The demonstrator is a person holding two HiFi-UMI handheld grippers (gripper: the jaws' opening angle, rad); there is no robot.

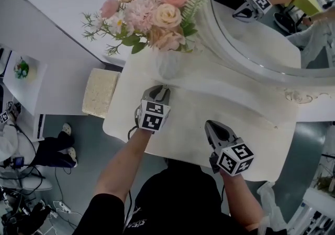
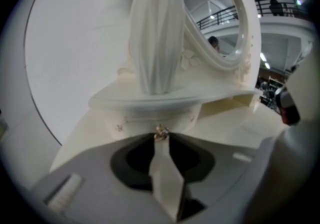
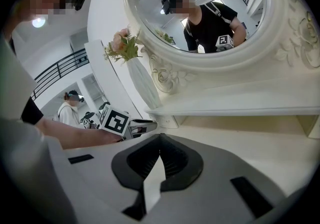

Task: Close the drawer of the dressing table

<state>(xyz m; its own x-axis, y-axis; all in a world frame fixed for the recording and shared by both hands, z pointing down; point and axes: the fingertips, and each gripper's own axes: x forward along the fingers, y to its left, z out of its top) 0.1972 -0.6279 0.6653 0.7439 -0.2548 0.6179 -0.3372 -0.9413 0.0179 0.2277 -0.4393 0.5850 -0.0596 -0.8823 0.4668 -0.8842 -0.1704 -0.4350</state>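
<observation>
Cream-white paint covers the dressing table (image 1: 251, 124), and the vase (image 2: 156, 43) of flowers (image 1: 152, 14) stands on its small raised shelf (image 2: 165, 99). The drawer (image 2: 150, 118) sits directly under the vase, below that shelf. Its front looks almost level with the shelf edge, but I cannot tell how far out it is.

The left gripper (image 2: 160, 138) is just in front of the vase. Its jaws are closed on the small gold knob (image 2: 160, 132) of the drawer, I think so that the drawer can be guided straight in without slipping. The right gripper (image 3: 160, 137) hangs over the bare tabletop, to the right of the vase and further from it. Its jaws are pressed together with nothing between them, so it seems only to wait.

No brand or label can be read. The marker cubes (image 1: 153, 115) carry only black-and-white squares. The white print (image 1: 132, 223) on the person's dark shirt is too small to read.
</observation>
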